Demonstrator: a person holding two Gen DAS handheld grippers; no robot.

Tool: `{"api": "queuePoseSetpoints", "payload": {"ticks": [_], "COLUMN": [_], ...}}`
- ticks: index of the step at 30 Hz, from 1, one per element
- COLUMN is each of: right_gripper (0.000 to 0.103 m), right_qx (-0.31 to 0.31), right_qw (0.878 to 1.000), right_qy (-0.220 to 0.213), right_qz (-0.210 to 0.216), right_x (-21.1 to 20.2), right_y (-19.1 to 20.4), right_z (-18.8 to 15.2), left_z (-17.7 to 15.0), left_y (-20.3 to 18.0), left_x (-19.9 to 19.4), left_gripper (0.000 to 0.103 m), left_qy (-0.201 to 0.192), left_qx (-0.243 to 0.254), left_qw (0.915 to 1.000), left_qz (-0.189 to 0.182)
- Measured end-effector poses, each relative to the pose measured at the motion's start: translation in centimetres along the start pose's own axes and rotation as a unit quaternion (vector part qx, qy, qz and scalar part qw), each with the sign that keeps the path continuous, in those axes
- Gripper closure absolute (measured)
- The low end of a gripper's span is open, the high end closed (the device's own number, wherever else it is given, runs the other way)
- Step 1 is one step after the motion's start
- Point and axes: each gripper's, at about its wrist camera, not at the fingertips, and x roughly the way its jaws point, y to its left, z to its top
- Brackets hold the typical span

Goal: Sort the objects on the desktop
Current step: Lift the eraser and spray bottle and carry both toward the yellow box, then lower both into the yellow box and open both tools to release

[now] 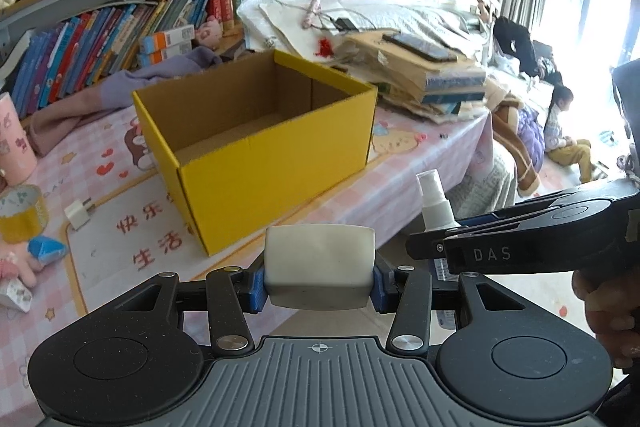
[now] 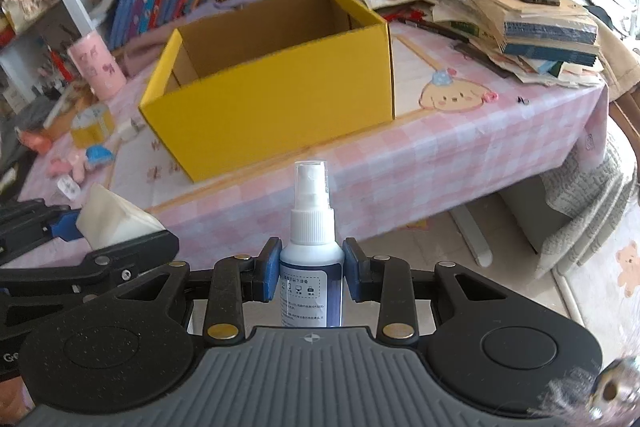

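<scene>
White block [image 1: 319, 263] clamped between the blue pads [image 1: 258, 287] of the left hand-held gripper [image 1: 319, 285], held just off the near edge of the worktop [image 1: 420, 163], tilted down toward the yellow box [image 1: 256, 147] at 12 o'clock. Spray bottle [image 2: 312, 247] pinched upright at its shoulder by the right hand-held gripper [image 2: 311, 275], nozzle up, likewise aimed down at the open box [image 2: 272, 83] at 12 o'clock. Both hand-held grippers side by side, close together.

Only in the left view: fingers of a hand [image 1: 608, 319] wrapped on the right tool's handle at 4 o'clock; a white plug adapter [image 1: 79, 214] and yellow tape roll [image 1: 22, 213] at 9 o'clock. Only in the right view: the bottle's printed label, floor and rug [image 2: 600, 279] at 4 o'clock, and a pink cup [image 2: 98, 67] at 10 o'clock, left of the box.
</scene>
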Motion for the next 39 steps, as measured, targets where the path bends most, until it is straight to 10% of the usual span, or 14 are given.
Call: {"api": "queuePoseSetpoints", "payload": {"ticks": [22,39], "right_gripper": [0.073,0.073], "right_qx": [-0.110,-0.224], "right_qw": [0.980,0.966], "right_qy": [-0.142,-0.044], "right_qz": [0.083,0.119], "right_x": [0.3,12.1], "right_y": [-1.1,-1.1], "right_z": [15.2,20.6], "left_z": [10.8,13.1], "left_y": [2.1,5.3], "left_x": [2.0,13.6], "left_gripper": [0.057,0.057], "left_qy": [-0.127,-0.011], "left_qx": [-0.034,-0.036], "left_qw": [0.9860,0.9885], "left_qz": [0.103,0.146]}}
